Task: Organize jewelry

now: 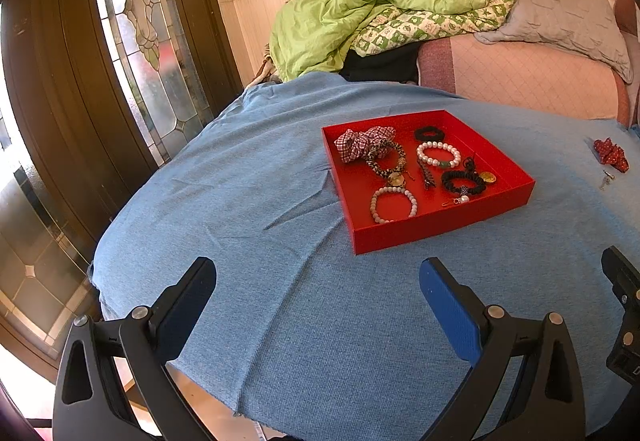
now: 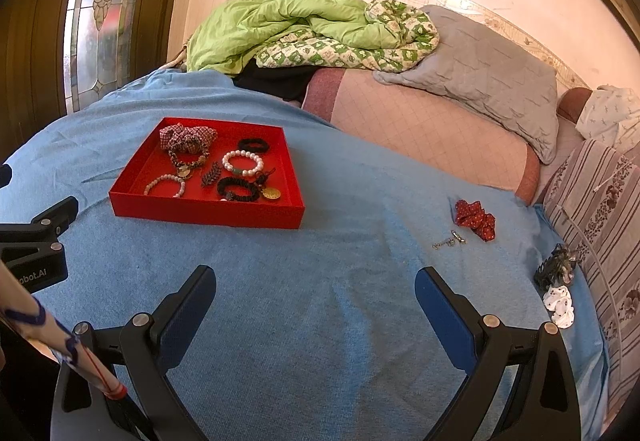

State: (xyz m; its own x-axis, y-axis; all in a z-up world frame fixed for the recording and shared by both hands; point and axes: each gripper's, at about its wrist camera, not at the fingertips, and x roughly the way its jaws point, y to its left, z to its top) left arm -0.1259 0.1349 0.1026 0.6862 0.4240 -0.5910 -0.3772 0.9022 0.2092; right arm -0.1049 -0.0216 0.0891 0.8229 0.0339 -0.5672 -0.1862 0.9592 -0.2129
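A red tray (image 1: 440,231) (image 2: 204,213) sits on the blue cloth and holds several pieces: a checked scrunchie (image 1: 360,143), a white pearl bracelet (image 1: 438,155) (image 2: 243,163), a pale bead bracelet (image 1: 394,205), a black braided bracelet (image 1: 462,183) (image 2: 238,189) and a black hair tie (image 2: 253,145). Outside the tray lie a red scrunchie (image 2: 476,219) (image 1: 612,155), a small metal chain (image 2: 450,240), a dark hair claw (image 2: 556,267) and a white scrunchie (image 2: 560,303). My left gripper (image 1: 318,281) and right gripper (image 2: 316,281) both hover open and empty over the near cloth.
The blue cloth (image 1: 280,161) covers a round table whose edge drops off at the left and front. A sofa with a green quilt (image 2: 288,17) and grey pillow (image 2: 488,81) stands behind. A striped cushion (image 2: 600,209) lies at the right. A glass door (image 1: 152,41) is at the left.
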